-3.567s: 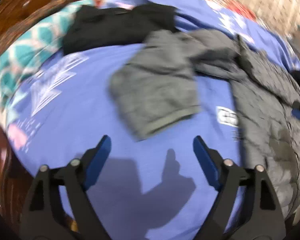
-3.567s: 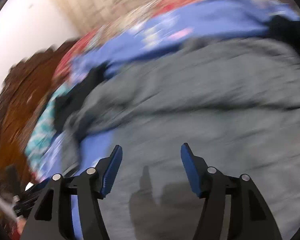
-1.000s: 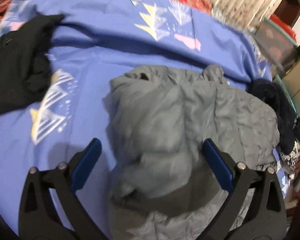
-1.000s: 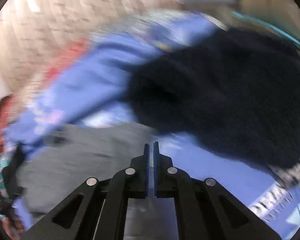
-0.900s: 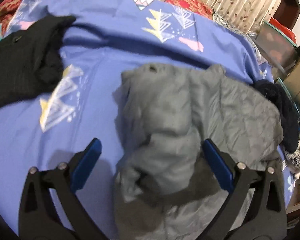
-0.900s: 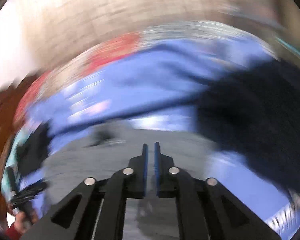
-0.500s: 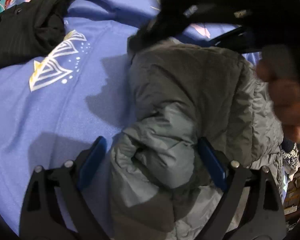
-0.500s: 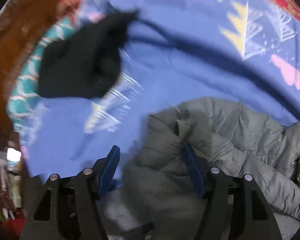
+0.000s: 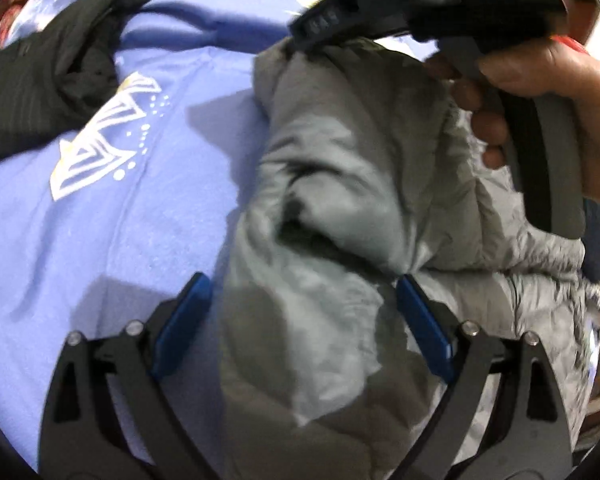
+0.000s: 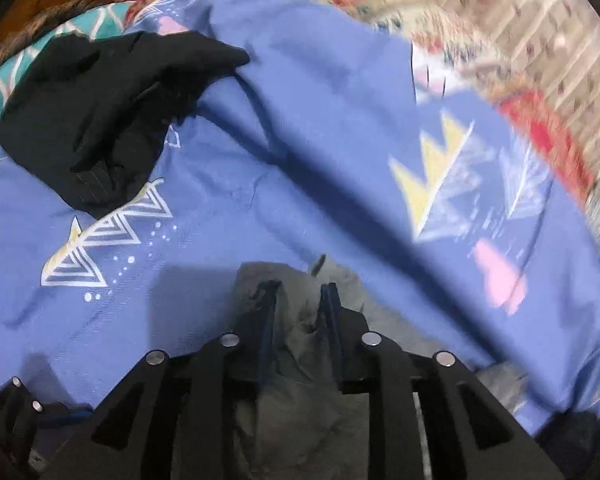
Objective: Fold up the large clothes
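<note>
Here right tool (image 10: 298,304) clamped on grey jacket (image 9: 340,200) edge; left tool (image 9: 302,320) apart, straddling it.

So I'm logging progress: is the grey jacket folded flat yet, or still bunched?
Still bunched. The jacket lies crumpled in thick rolls on the sheet; right gripper pinches its far edge, left gripper open around it.
</note>
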Demonstrator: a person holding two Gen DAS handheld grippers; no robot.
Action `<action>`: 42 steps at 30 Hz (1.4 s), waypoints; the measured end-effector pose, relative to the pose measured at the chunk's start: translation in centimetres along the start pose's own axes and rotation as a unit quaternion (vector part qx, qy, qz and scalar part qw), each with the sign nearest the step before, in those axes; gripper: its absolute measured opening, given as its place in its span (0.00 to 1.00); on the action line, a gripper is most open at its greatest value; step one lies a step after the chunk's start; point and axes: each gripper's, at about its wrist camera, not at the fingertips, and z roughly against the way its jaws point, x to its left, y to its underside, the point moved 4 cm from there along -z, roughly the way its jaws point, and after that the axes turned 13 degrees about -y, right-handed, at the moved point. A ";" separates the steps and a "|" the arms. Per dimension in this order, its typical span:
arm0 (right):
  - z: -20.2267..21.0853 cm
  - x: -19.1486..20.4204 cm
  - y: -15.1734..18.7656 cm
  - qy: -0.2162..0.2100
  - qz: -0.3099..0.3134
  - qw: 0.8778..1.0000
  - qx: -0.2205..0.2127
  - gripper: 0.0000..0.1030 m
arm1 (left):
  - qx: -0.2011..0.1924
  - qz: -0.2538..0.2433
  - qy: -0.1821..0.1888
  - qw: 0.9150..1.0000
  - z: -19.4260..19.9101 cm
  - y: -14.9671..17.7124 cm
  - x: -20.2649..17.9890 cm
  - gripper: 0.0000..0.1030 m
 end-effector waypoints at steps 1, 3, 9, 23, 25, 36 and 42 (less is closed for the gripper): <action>1.3 -0.8 0.2 -0.031 -0.038 0.999 -0.022 0.53 | 0.001 0.004 0.017 1.000 0.6 0.0 0.2 0.87; 3.9 -2.0 1.1 -0.085 -0.090 0.991 -0.059 0.62 | -0.001 0.026 0.041 0.999 1.8 -0.5 0.9 0.87; 11.3 -2.3 6.0 -0.113 -0.127 0.976 -0.138 0.70 | -0.054 0.067 0.047 0.995 5.2 -4.9 2.7 0.87; 3.5 -6.1 9.9 -0.130 -0.237 0.959 -0.082 0.70 | 0.052 0.108 0.019 0.993 -3.9 -6.5 2.5 0.18; 5.5 -5.2 9.9 -0.128 -0.215 0.963 -0.101 0.70 | 0.048 0.123 0.024 0.991 -3.4 -6.4 3.2 0.18; 17.5 -14.0 23.4 0.018 -0.306 0.935 -0.178 0.70 | 0.051 0.095 0.024 0.994 -3.5 -7.2 2.3 0.18; 12.4 -15.9 23.9 0.042 -0.331 0.936 -0.108 0.70 | 0.058 0.068 -0.008 0.996 -4.5 -6.5 1.5 0.27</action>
